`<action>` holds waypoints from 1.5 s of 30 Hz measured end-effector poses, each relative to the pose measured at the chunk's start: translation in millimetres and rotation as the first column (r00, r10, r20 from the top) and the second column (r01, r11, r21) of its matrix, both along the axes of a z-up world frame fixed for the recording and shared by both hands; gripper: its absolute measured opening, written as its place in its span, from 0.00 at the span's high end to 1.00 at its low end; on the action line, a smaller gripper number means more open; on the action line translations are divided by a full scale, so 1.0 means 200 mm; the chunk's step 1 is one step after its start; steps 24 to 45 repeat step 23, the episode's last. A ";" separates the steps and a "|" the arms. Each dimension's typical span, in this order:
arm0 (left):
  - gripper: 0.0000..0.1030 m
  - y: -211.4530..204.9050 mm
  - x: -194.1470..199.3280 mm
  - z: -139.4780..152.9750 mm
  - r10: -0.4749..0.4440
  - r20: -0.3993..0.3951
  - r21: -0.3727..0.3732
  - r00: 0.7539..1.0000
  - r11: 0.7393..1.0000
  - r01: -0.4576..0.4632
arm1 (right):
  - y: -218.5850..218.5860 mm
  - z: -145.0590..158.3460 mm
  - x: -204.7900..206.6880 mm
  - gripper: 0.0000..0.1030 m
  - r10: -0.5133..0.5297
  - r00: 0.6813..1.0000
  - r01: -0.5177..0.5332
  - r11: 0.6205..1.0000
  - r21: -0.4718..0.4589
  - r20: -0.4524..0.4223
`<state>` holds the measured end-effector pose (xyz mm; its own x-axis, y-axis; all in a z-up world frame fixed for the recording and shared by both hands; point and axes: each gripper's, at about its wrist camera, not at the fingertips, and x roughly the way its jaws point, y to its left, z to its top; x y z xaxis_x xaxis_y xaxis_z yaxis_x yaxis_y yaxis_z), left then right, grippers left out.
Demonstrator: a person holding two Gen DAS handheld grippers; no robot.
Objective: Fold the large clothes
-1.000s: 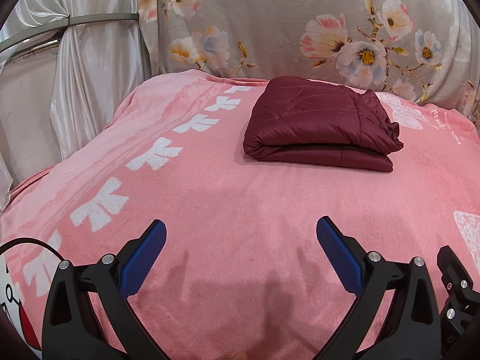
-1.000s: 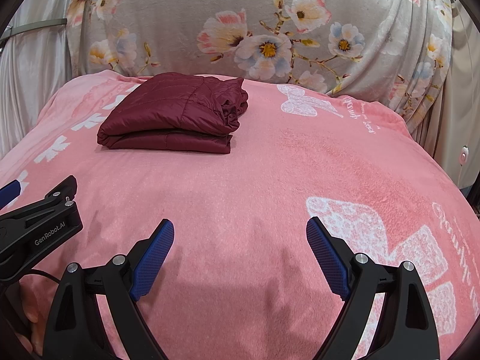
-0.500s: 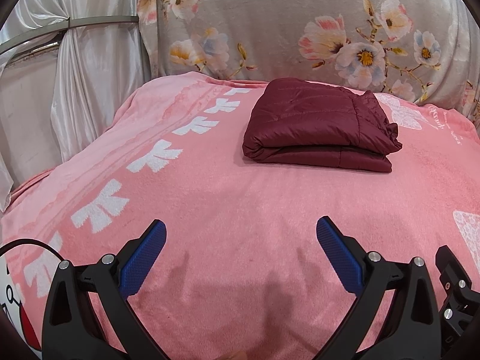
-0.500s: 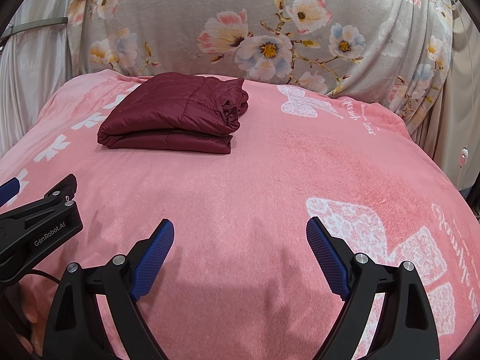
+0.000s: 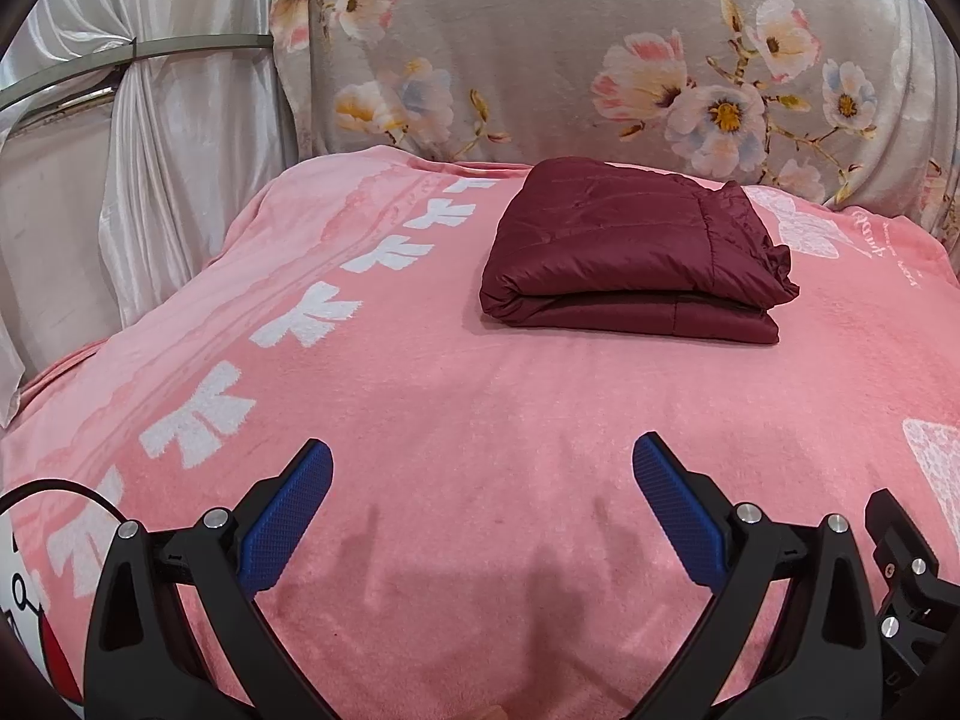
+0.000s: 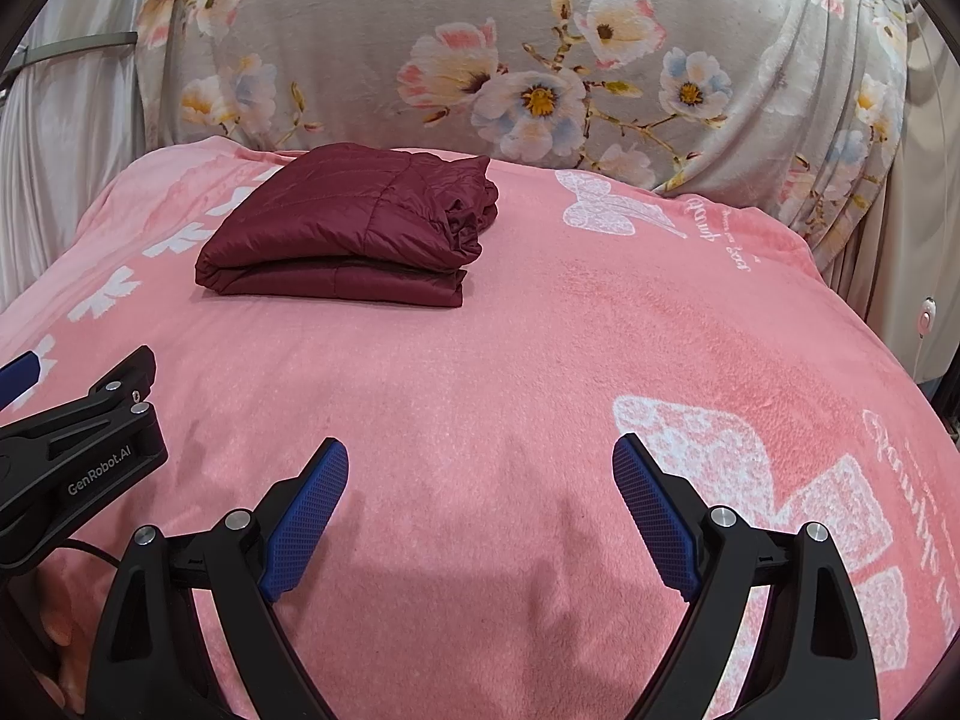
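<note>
A dark red quilted jacket (image 5: 630, 252) lies folded in a neat flat stack on the pink blanket (image 5: 480, 408), far from both grippers; it also shows in the right wrist view (image 6: 354, 234). My left gripper (image 5: 480, 516) is open and empty, hovering low over the blanket's near part. My right gripper (image 6: 480, 522) is open and empty beside it, also over bare blanket. The left gripper's body (image 6: 78, 456) shows at the left edge of the right wrist view.
A grey floral cloth (image 5: 600, 60) covers the backrest behind the blanket. White curtains (image 5: 150, 150) hang at the left. The blanket has white bow prints (image 5: 198, 414) on the left and butterfly prints (image 6: 750, 468) on the right.
Both views have shifted very slightly; the jacket sits a touch lower in frame. Both grippers stay open and empty.
</note>
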<state>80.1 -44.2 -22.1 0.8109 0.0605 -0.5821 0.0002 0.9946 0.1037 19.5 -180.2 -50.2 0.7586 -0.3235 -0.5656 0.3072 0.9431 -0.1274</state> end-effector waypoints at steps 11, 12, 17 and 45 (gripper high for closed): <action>0.05 0.00 0.00 0.00 -0.005 0.003 -0.010 1.000 1.000 0.005 | 0.00 0.00 0.00 0.15 0.001 1.000 -0.001 1.000 -0.002 -0.001; 0.05 0.01 0.00 0.00 -0.005 0.005 -0.011 1.000 1.000 0.005 | 0.00 0.00 0.00 0.15 0.000 1.000 0.000 1.000 -0.002 -0.001; 0.05 0.02 0.00 0.00 -0.009 0.010 -0.011 1.000 1.000 0.009 | 0.01 0.00 0.00 0.15 -0.001 1.000 0.001 1.000 -0.003 0.000; 0.05 0.01 -0.01 0.00 -0.012 0.011 -0.009 1.000 1.000 0.012 | 0.01 0.00 0.00 0.15 0.000 1.000 0.000 1.000 -0.004 0.001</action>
